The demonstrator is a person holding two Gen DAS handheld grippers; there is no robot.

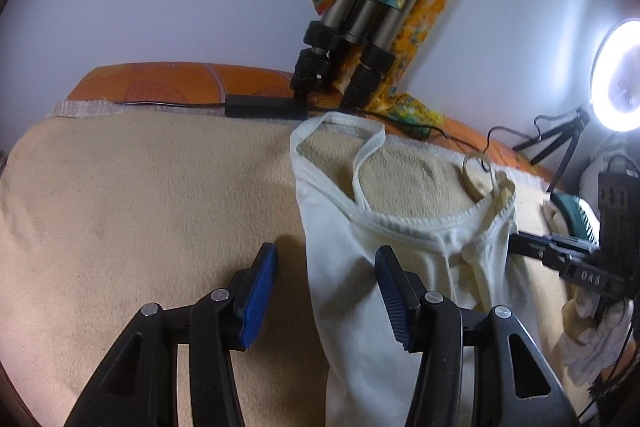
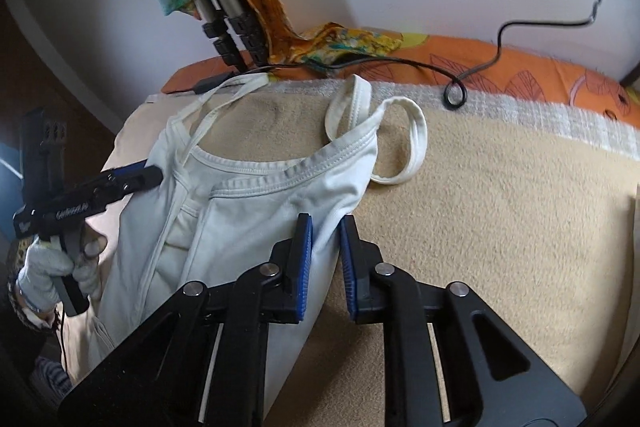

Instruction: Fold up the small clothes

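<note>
On the beige blanket [image 2: 500, 227], the white camisole [image 2: 256, 203] lies lengthwise, straps toward the wall. The right hand-held gripper [image 2: 326, 247] pinches its right side edge; the left hand-held gripper [image 1: 326, 291], half open, straddles the opposite edge. Bare blanket flanks both sides.

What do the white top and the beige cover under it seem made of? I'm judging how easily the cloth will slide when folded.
The white top looks like thin, matte cotton-type knit: it drapes in soft creases, with stitched, banded edges at neckline and straps. The beige cover looks like a fuzzy, towel-like or fleece fabric: a nubby, napped, non-shiny surface. Neither fibre can be told for certain.
</note>
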